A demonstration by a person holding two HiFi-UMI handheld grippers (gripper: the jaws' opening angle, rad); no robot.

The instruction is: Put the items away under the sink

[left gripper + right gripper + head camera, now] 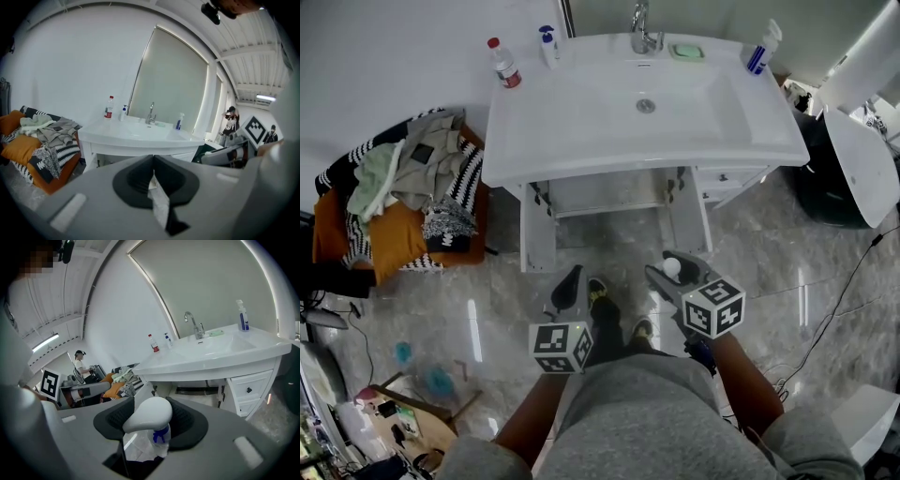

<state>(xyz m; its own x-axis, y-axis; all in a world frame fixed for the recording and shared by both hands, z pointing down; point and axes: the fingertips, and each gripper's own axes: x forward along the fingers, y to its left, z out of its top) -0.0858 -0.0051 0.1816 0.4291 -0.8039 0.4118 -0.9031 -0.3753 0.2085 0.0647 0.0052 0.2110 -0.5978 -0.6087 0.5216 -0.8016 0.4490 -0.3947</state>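
The white sink vanity (581,141) stands ahead, and both doors (537,239) of the space under it hang open. In front of it, low over the floor, my left gripper (570,284) is shut on a thin white strip (159,201), cloth or paper. In the left gripper view the left gripper (152,164) has its jaws pressed together on that strip. My right gripper (675,272) is shut on a clear spray bottle (150,420) with a white head and a blue collar. That bottle's head (672,267) shows between the right gripper's (151,414) jaws.
On the sink top stand a red-capped bottle (504,64), a small spray bottle (548,45), a blue spray bottle (759,52), a green soap dish (686,52) and the faucet (645,33). An orange couch with clothes (394,202) is at left. Cables (844,291) cross the floor at right.
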